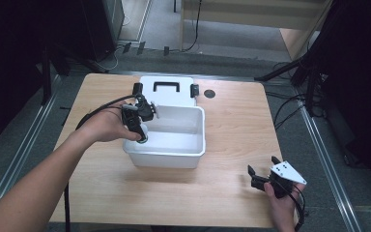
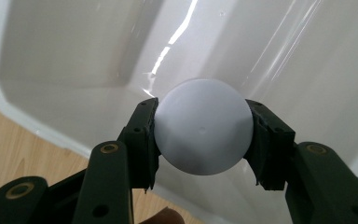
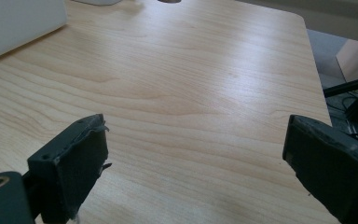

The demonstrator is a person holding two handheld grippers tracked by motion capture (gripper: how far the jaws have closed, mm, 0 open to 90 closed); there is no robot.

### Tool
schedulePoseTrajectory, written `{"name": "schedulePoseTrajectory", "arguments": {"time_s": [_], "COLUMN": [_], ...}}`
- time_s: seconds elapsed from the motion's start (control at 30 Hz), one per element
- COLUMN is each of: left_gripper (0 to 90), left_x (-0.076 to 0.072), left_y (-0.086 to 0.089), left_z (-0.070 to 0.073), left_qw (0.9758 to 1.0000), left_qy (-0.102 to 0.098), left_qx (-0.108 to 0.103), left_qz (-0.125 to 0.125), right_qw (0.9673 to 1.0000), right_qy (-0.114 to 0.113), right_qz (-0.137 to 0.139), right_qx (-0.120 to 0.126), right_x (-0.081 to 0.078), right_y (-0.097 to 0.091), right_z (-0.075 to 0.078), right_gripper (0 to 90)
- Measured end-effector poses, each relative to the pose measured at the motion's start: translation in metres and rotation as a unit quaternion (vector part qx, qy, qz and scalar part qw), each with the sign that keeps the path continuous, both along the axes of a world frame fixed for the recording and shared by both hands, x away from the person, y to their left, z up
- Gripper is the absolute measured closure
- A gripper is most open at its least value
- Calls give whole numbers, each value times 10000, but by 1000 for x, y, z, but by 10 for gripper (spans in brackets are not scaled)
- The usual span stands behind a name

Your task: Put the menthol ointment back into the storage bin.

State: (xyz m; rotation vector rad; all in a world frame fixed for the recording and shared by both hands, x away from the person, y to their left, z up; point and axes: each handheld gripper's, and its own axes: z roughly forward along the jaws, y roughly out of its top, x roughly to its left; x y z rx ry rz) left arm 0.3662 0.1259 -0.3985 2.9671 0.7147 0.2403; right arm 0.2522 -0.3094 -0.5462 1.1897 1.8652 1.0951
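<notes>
White ball [image 2: 203,127], clamped between both pads of the left gripper [image 2: 204,133] over the inside of the white bin [image 1: 193,145]; right gripper [image 3: 196,163], jaws wide, empty, above bare table [image 3: 191,84].

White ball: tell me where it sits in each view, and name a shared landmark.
High view: white ball left of centre, at the bin's left rim.
Left gripper view: centre, clamped in the left hand-held gripper.
Right gripper view: not in it.
Shared landmark: white bin.
</notes>
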Motion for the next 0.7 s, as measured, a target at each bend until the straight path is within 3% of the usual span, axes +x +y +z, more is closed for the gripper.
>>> {"name": "schedulePoseTrajectory", "arguments": {"time_s": [0.4, 0.7], "left_gripper": [511, 511], "left_x": [5, 7], "left_y": [-8, -16], "left_z": [-25, -38], "left_qw": [9999, 9999], "left_qy": [72, 140], "left_qx": [-115, -58], "left_qz": [17, 15], "right_qw": [10000, 10000], "right_qy": [3, -16], "right_qz": [2, 8], "right_qx": [-30, -7], "right_x": [0, 0], "right_y": [0, 0], "right_z": [0, 0], "right_gripper": [68, 68]}}
